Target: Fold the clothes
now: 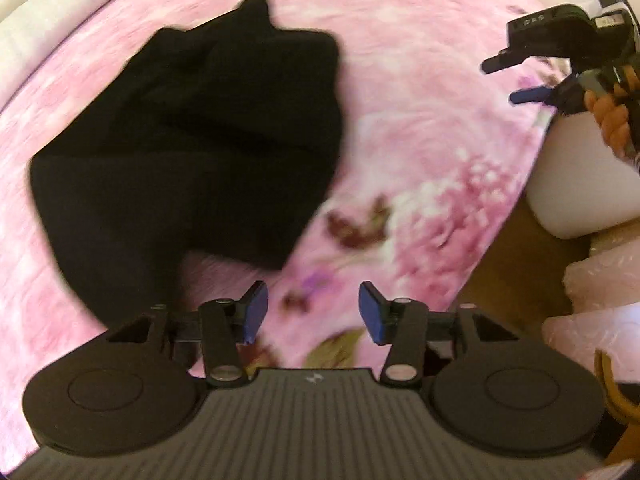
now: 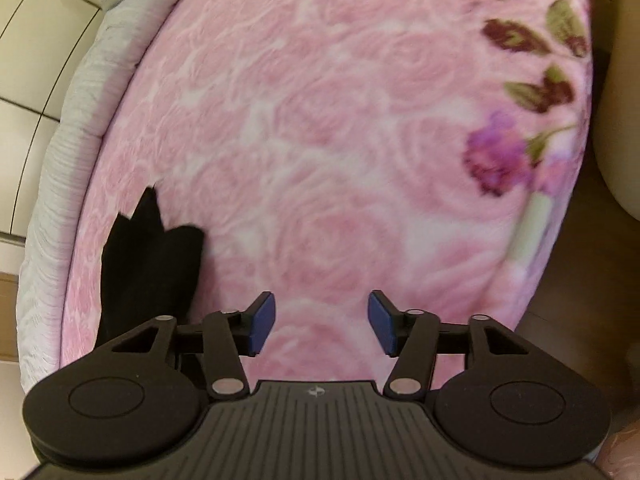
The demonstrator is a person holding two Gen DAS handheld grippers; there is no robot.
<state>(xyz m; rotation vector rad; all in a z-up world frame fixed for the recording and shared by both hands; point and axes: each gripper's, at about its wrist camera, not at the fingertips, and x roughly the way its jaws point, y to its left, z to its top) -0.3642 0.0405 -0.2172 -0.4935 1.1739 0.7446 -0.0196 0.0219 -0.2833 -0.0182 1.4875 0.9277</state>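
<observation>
Garment [image 1: 192, 128], black and rumpled, lies on the pink blanket [image 1: 420, 128]; left gripper [image 1: 313, 312] and right gripper [image 2: 321, 322] hover with jaws wide and empty, presumably before grasping.

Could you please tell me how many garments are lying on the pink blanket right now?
1: a black garment, crumpled on the pink blanket, ahead-left of the open left gripper; more could lie outside both views.

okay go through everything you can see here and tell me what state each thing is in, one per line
Left gripper: open, empty, above the blanket.
Right gripper: open, empty, above the blanket.
Black cloth garment: rumpled and loosely bunched, not neatly folded, lying untouched.
Pink floral fleece blanket: spread flat under the garment.
</observation>
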